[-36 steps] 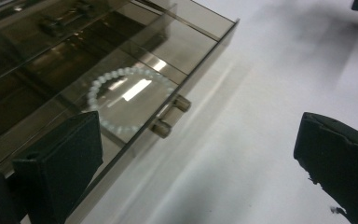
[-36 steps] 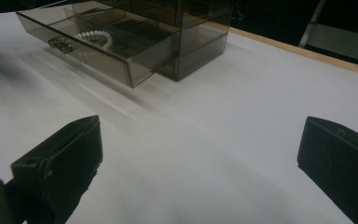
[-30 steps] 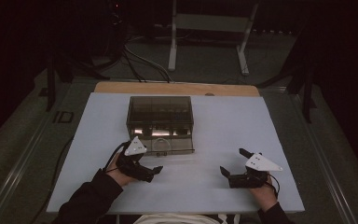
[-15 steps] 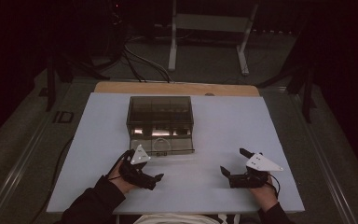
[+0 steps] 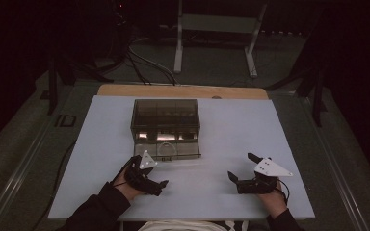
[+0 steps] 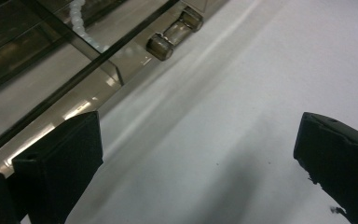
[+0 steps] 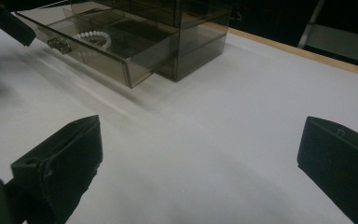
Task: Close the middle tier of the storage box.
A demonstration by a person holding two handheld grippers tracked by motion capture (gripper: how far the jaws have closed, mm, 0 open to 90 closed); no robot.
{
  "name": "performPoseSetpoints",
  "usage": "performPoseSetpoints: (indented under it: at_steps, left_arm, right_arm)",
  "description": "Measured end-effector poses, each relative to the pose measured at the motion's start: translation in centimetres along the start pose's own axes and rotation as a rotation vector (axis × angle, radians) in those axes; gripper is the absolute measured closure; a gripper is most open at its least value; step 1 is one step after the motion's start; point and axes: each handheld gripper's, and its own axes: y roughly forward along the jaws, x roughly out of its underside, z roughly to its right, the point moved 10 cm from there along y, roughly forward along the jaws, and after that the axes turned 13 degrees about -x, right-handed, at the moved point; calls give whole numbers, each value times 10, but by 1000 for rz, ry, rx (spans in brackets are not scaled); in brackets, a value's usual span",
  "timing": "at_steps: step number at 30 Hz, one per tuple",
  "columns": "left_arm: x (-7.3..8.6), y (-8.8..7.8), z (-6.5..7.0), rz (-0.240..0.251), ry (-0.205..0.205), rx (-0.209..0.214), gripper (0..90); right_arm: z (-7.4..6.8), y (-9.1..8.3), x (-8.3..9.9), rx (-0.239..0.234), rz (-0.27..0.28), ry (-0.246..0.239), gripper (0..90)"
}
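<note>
I see both grippers, left [image 5: 160, 184] and right [image 5: 239, 169], gaping empty on the white table [image 5: 231, 125]; the drawer [image 5: 166, 150] with beads [image 7: 92, 38] juts open ahead.

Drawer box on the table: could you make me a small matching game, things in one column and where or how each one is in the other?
Things:
1. drawer
2. bead bracelet
3. left gripper
4. right gripper

States:
a. lies inside the drawer
b. pulled out of the box
c. open, at the table's near right
d. open, just in front of the drawer

Pairs: 1-b, 2-a, 3-d, 4-c
</note>
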Motion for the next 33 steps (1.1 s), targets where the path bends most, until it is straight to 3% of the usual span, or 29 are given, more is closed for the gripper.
performPoseSetpoints:
  at_steps: [8,12,14,20,21,27,33]
  left_arm:
    - [2,2,1,-21,9,-14,32]
    - [4,4,3,-28,34,-15,75]
    - [3,5,1,-20,34,-38,120]
    - [4,4,1,-22,42,-33,199]
    - [3,4,1,-16,45,-47,267]
    - [2,5,1,-9,51,-51,424]
    - [3,5,1,-11,65,-63,455]
  right_arm:
    - [-1,0,0,-1,-2,-1,0]
    - [0,0,0,-1,0,0,0]
    - [0,0,0,-1,-1,-1,0]
    - [-1,0,0,-1,-3,-1,0]
    - [-1,0,0,-1,-2,-1,0]
    - [0,0,0,0,0,1,0]
    - [-1,-1,0,1,-1,0,0]
